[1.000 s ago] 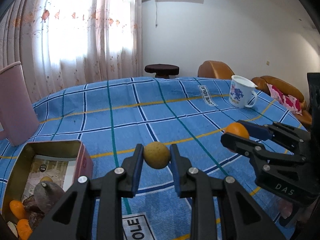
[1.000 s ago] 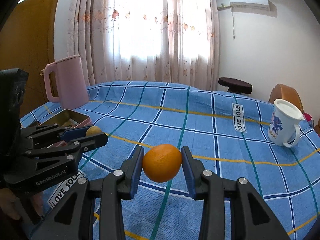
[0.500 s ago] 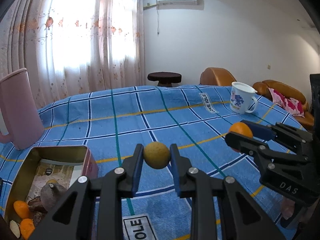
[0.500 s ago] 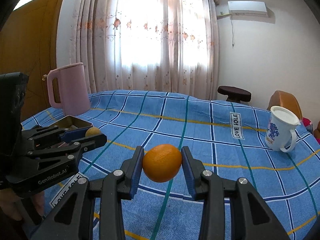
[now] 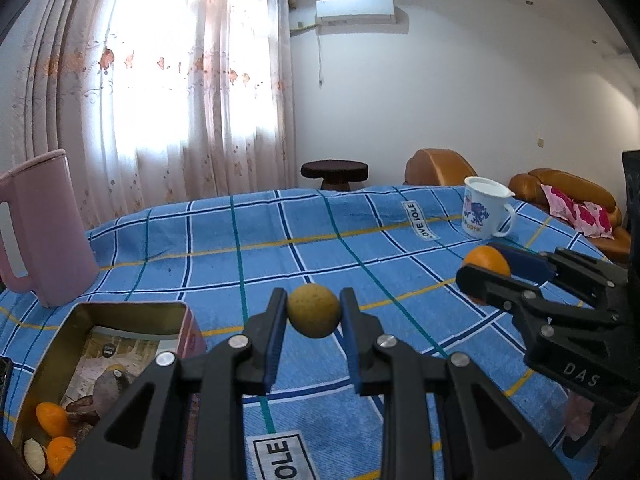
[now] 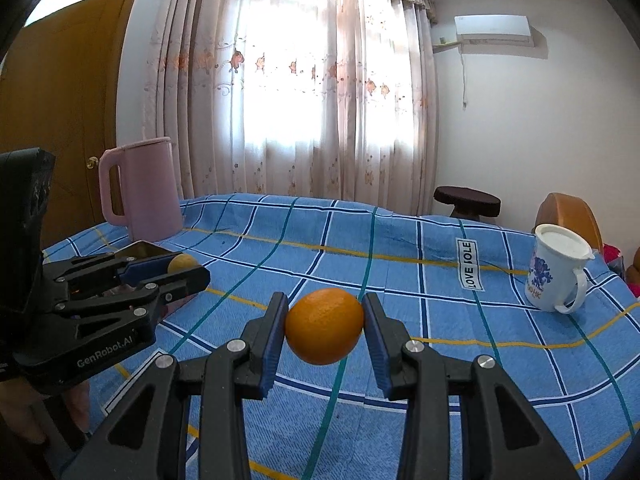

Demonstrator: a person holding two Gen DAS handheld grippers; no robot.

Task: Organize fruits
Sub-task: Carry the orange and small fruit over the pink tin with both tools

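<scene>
My left gripper (image 5: 314, 312) is shut on a small yellow-brown round fruit (image 5: 314, 310) and holds it above the blue checked tablecloth (image 5: 280, 264). My right gripper (image 6: 324, 326) is shut on an orange (image 6: 324, 326), also held above the cloth. Each gripper shows in the other's view: the right one (image 5: 486, 266) at the right with its orange (image 5: 486, 262), the left one (image 6: 188, 266) at the left with its fruit (image 6: 180, 262). An open metal tin (image 5: 132, 308) at the lower left holds several orange pieces and dark fruits (image 5: 108, 384).
A pink jug (image 5: 44, 224) stands behind the tin, seen also in the right wrist view (image 6: 140, 188). A white printed mug (image 5: 484, 208) stands at the far right of the table (image 6: 556, 268). A dark stool (image 5: 334, 170) and brown sofas (image 5: 560, 188) lie beyond the table.
Both grippers have tilted or risen, so the room sits higher in view and the table lower. Both keep hold of their fruits.
</scene>
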